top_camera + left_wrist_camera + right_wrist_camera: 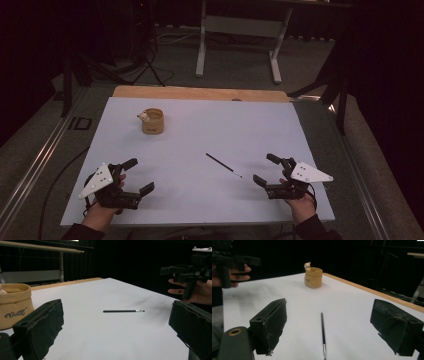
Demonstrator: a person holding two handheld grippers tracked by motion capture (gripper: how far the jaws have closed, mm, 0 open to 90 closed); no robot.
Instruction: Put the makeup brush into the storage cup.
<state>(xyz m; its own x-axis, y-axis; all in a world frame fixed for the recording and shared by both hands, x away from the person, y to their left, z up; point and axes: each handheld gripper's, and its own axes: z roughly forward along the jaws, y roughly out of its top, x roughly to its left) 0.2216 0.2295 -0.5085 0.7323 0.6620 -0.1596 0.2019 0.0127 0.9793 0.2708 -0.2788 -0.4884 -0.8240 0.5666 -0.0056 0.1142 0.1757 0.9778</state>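
A thin black brush (pixel 223 165) lies on the white table sheet (pixel 200 145), slanting toward the right, its metal tip nearest my right gripper (pixel 266 169). That gripper is open, a hand's width right of the tip. In the right gripper view the brush (pixel 322 333) runs straight out between the spread jaws. My left gripper (pixel 138 175) is open at the near left, with nothing between its fingers. From the left gripper view the brush (pixel 123 311) lies sideways farther out, beyond it the right gripper (pixel 183 275). A tan round pot (pixel 152 121) stands at the back left.
The pot (pixel 313 277) has a small pale thing at its rim (pixel 307 265) and printed lettering (pixel 15 313). A wooden board edge (pixel 200 93) runs along the table's far side. Beyond stand a white table frame (pixel 240 40) and dark tripod legs (pixel 145 65).
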